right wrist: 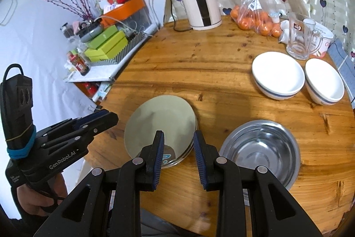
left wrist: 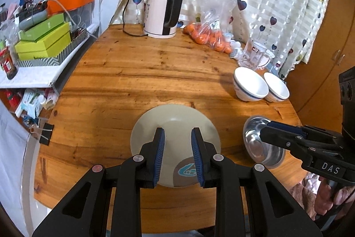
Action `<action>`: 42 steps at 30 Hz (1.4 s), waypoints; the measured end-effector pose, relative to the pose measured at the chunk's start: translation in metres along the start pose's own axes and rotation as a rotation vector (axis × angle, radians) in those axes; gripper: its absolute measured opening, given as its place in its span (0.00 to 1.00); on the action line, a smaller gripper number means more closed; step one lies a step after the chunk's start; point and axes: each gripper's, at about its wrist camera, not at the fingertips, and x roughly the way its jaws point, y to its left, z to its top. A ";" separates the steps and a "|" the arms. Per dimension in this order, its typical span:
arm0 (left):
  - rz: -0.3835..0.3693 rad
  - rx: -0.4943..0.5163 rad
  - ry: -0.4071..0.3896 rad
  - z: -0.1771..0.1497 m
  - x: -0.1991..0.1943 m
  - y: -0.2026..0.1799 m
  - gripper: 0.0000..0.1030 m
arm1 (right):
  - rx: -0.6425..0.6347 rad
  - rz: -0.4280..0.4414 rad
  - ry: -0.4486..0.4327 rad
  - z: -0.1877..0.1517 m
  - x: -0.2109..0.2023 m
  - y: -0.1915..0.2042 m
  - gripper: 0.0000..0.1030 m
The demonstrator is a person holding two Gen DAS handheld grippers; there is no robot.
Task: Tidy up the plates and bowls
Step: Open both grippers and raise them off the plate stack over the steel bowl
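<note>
Step in hand: judged from the layout, sorting is between moves; plates are gathered in one spot and bowls remain scattered.
Left gripper [left wrist: 178,156]: jaws wide apart, holding nothing, hovering over the plates.
Right gripper [right wrist: 178,158]: jaws wide apart, empty, aimed at the gap between plates and steel bowl.
Plates [right wrist: 160,127]: a pale plate lies just ahead of the left jaws, seemingly atop another whose rim peeks out at its edge; a printed logo shows at the near rim.
Steel bowl [right wrist: 260,150]: sits on the surface just to the right of the right jaws, upright and empty; it looks like nested bowls, though I cannot tell for sure.
White bowls [right wrist: 278,76]: two blue-banded bowls side by side, well ahead and to the right of the right jaws, near a glass mug [right wrist: 300,41].
Surface [right wrist: 199,68]: round wooden top; kettle [right wrist: 200,1] and bagged oranges [right wrist: 255,19] at the far side.
Next move: probably the right jaws reach forward, close on one white bowl's rim, and stack it into its neighbour; the thin rim calls for a square, firm grip.
</note>
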 end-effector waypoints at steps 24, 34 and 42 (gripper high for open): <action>-0.036 0.063 0.022 0.026 0.026 -0.035 0.25 | -0.010 -0.011 -0.032 0.013 -0.010 -0.033 0.28; -0.094 0.070 0.046 0.035 0.047 -0.042 0.36 | 0.052 -0.051 -0.028 0.021 -0.007 -0.061 0.28; -0.133 0.081 0.057 0.047 0.060 -0.048 0.46 | 0.103 -0.082 -0.030 0.027 -0.005 -0.083 0.28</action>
